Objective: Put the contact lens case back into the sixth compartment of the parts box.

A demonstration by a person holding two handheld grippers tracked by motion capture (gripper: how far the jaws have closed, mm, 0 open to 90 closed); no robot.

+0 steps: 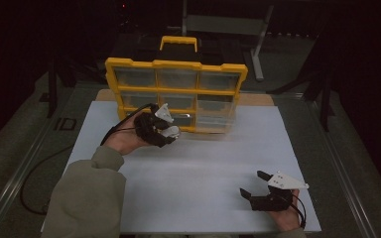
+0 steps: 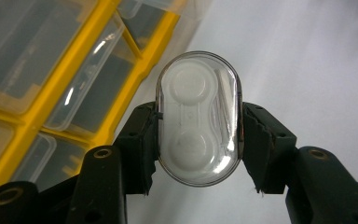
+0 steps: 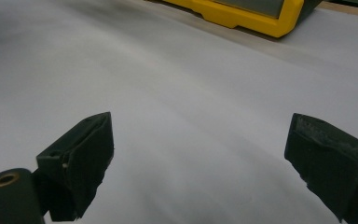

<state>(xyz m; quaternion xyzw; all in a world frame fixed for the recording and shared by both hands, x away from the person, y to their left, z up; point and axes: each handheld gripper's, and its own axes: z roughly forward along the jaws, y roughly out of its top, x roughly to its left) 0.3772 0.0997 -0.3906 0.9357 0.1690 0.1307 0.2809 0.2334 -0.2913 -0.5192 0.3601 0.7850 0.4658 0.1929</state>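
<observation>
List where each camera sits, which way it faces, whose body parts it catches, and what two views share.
High view: above the person's side, facing forward and down on the white table; forearms, both hands.
Left gripper view: rides the left hand-held gripper, looking along jaws clamped on a clear case.
Right gripper view: rides the right hand-held gripper, facing across the table between open jaws.
Shared: the yellow organizer appears in all three.
</observation>
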